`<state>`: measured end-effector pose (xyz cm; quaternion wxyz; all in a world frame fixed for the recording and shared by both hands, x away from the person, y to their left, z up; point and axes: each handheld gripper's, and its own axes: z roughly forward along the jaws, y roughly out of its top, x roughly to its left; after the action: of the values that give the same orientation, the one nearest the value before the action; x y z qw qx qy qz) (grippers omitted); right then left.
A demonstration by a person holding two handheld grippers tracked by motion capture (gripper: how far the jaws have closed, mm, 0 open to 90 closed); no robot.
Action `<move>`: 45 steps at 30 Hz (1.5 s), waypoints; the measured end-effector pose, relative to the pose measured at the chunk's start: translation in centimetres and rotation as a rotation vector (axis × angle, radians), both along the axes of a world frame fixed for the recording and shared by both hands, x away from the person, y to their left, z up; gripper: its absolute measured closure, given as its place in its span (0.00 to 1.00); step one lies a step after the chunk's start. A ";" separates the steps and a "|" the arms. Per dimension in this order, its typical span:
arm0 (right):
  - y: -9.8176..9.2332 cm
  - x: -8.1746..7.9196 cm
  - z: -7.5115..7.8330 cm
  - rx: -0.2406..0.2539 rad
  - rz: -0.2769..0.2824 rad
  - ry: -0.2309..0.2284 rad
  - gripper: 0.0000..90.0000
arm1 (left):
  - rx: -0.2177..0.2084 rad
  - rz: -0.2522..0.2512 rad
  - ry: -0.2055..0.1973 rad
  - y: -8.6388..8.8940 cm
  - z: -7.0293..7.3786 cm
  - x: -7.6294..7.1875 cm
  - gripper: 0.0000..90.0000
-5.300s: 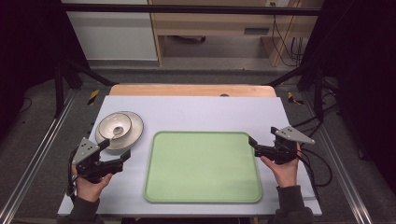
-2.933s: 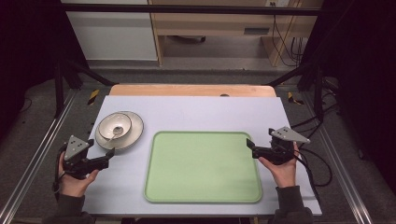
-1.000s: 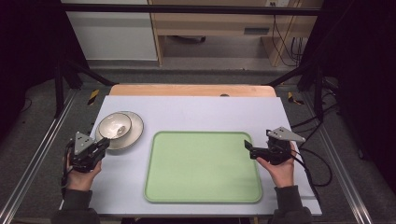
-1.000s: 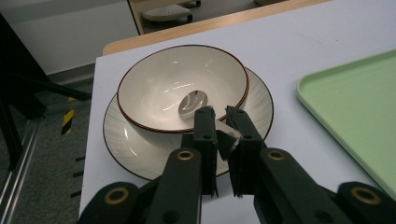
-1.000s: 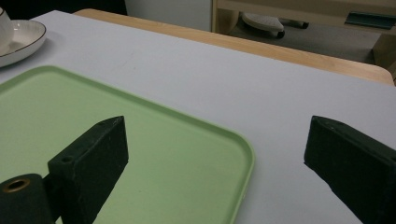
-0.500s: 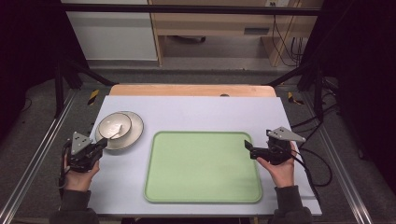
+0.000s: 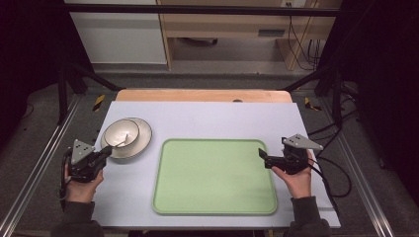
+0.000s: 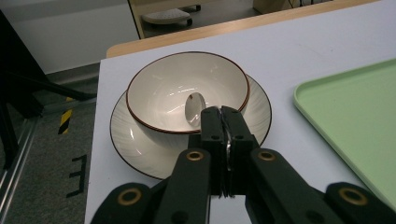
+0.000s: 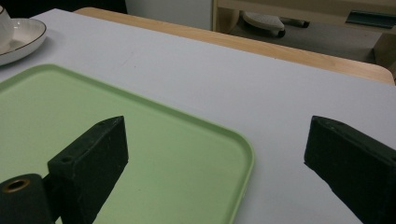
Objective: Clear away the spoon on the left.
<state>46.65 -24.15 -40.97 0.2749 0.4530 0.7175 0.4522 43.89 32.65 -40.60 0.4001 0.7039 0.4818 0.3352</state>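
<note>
A white bowl (image 8: 187, 95) with a dark rim is stacked on a white plate (image 8: 140, 149) at the table's (image 7: 207, 116) far left. Its near rim is pinched between the pressed-together jaws of the left gripper (image 8: 223, 122). At the green tray's (image 7: 215, 173) right edge, the right gripper (image 7: 262, 154) is held with jaws spread, nothing between them.

- The bowl (image 7: 121, 133) on its plate (image 7: 141, 140) blocks the desk's (image 7: 212, 118) far-left corner, just ahead of the left gripper (image 7: 104, 154).
- The low green tray (image 7: 215, 175) fills the middle; its raised rim is the sole obstacle there.
- Bare desk runs behind the tray.
</note>
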 end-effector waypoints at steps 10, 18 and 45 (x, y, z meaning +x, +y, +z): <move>-0.1 0.0 0.0 -0.005 0.000 -0.002 0.07 | 0.005 -0.008 -0.031 -0.1 0.9 -0.6 0.99; -0.1 0.0 0.1 -0.001 -0.002 -0.005 0.07 | 0.003 -0.012 -0.068 -0.1 2.0 -1.4 0.99; -0.3 -0.1 0.3 0.001 -0.006 -0.009 0.07 | 0.010 -0.072 -0.139 -1.7 4.0 -3.2 0.99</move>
<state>46.51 -24.41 -40.71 0.2791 0.4531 0.7147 0.4539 40.65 30.92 -36.63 0.4409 0.6978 0.4254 0.3710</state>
